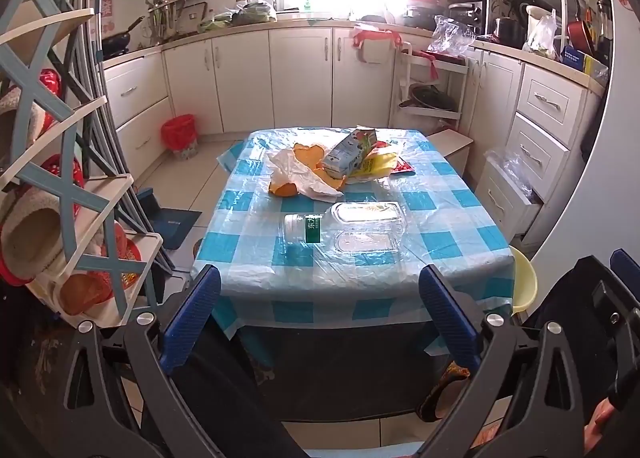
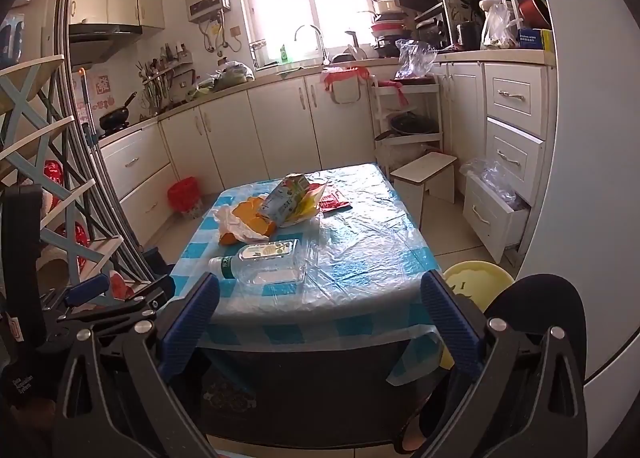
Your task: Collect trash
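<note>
A clear plastic bottle (image 1: pixel 344 230) (image 2: pixel 260 266) lies on its side on the blue-checked table (image 1: pixel 452 225) (image 2: pixel 372 242). Behind it sit a white bag with orange peel (image 1: pixel 298 177) (image 2: pixel 240 223), a tipped drink carton (image 1: pixel 350 153) (image 2: pixel 286 197), a yellow wrapper (image 1: pixel 376 165) (image 2: pixel 310 203) and a red packet (image 1: pixel 402 166) (image 2: pixel 335 201). My left gripper (image 1: pixel 320 278) and right gripper (image 2: pixel 320 286) both hang open in front of the table's near edge, with nothing between their fingers. A red-lined bin (image 1: pixel 180 135) (image 2: pixel 185 193) stands on the floor at the far left.
A blue-and-white shoe rack (image 1: pixel 80 197) crowds the left side. A yellow stool (image 2: pixel 476 282) stands at the table's right corner, and a white step stool (image 2: pixel 426 173) and an open drawer (image 2: pixel 492 213) lie beyond it. Cabinets line the back and right walls.
</note>
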